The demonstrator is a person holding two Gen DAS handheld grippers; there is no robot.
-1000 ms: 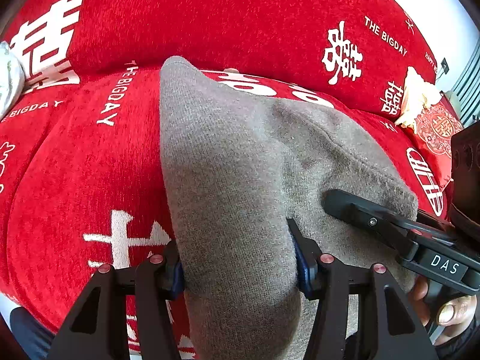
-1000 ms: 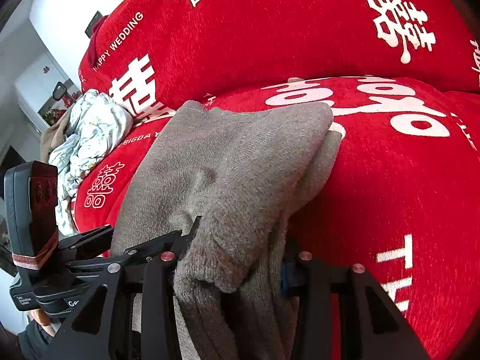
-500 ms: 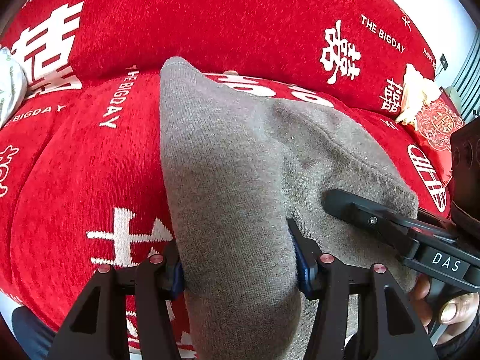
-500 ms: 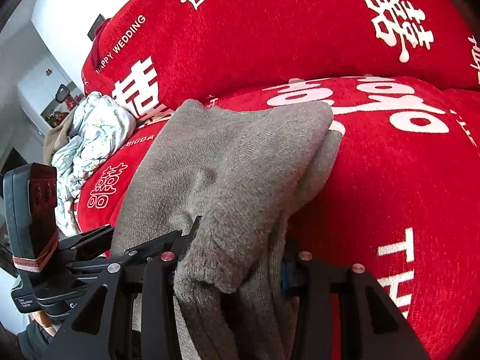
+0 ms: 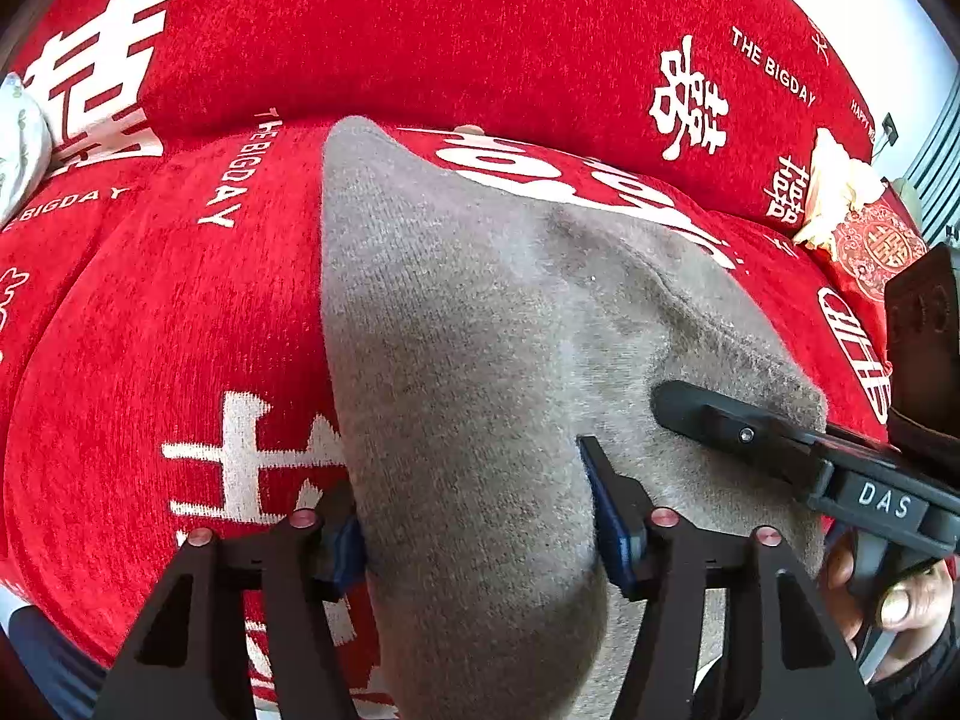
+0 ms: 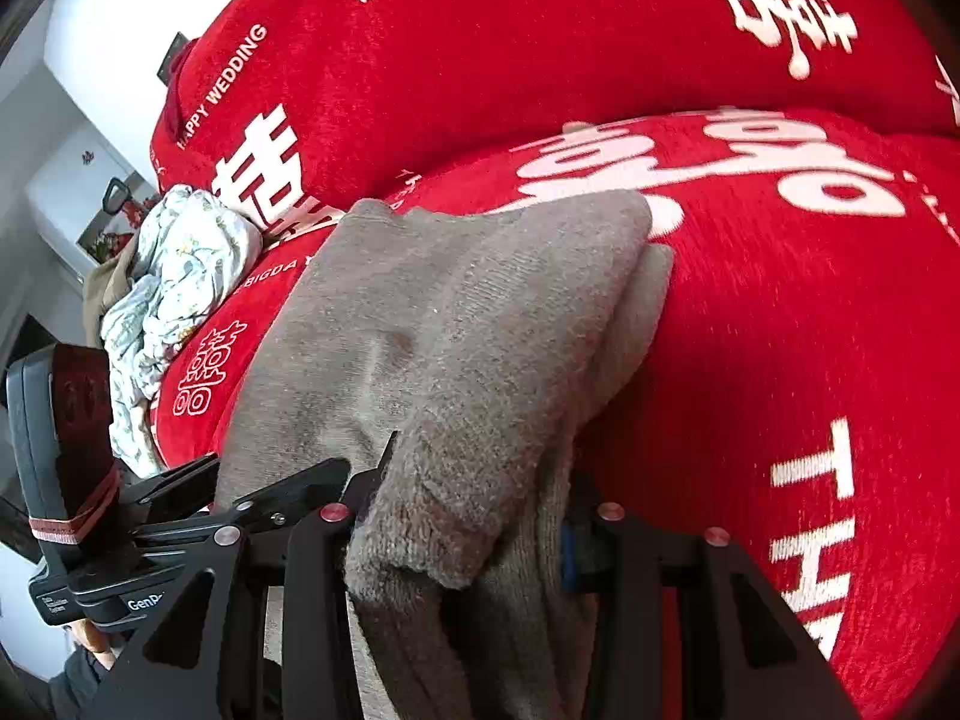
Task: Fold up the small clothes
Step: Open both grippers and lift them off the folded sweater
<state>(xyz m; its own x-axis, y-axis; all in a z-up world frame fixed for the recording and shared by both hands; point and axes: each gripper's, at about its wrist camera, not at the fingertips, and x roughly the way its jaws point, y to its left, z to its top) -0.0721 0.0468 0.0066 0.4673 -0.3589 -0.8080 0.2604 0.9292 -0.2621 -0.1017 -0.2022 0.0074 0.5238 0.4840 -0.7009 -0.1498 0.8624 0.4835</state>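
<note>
The grey knit [image 5: 480, 360] lies on the red sofa seat [image 5: 150, 330], near its front edge, and both tongs have a part of it between their fingers. In the left wrist view the cloth runs up between the left tongs [image 5: 477, 531] and goes away from them toward the back cushion [image 5: 420, 30]. Its long axis goes from the front edge to the back of the seat, and its far corner comes to a point close to the seam of the cushion. In the right wrist view the folded cloth [image 6: 456, 330] shows two layers, the upper one a little shorter than the lower one.

The left tongs are opening now. The cloth is between the blue pads [image 5: 612, 525] and it fills the gap, so they touch it on both sides. The right tongs [image 6: 459, 531] stand about one third open and are closed on the thick bunched edge of the cloth. The right tongs [image 5: 780, 450] also show in the left wrist view, on the right part of the cloth.
</note>
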